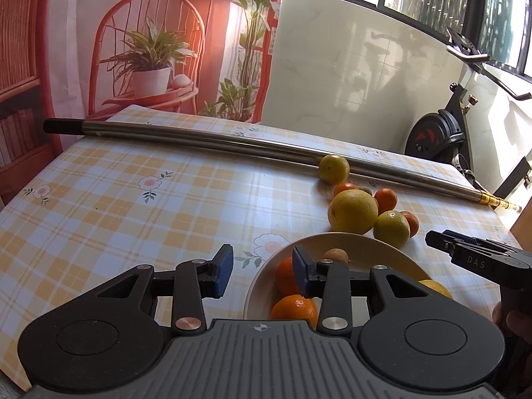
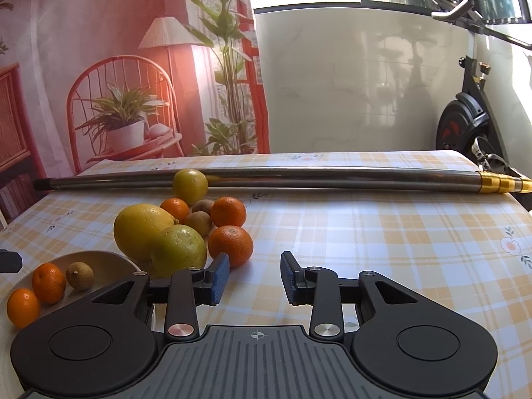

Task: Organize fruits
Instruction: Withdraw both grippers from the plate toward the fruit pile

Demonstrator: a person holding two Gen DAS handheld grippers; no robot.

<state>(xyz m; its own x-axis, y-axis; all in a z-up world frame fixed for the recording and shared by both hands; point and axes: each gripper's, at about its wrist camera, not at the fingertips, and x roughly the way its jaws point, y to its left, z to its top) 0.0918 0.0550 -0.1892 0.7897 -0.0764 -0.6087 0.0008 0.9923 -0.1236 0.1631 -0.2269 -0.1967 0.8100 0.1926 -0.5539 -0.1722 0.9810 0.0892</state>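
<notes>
The right gripper (image 2: 255, 277), jaws wide and empty, sits just right of the nearest tangerine (image 2: 230, 245), closer than the left gripper (image 1: 262, 271), also wide, at the bowl (image 1: 382, 247).

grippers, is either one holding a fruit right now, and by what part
Nothing is held. The left gripper is open above the bowl rim, and the right gripper is open over the tablecloth beside a tangerine.

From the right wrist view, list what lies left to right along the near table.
Beige bowl holding two tangerines and a kiwi → big yellow citrus → nearest tangerine → open right tool.
</notes>
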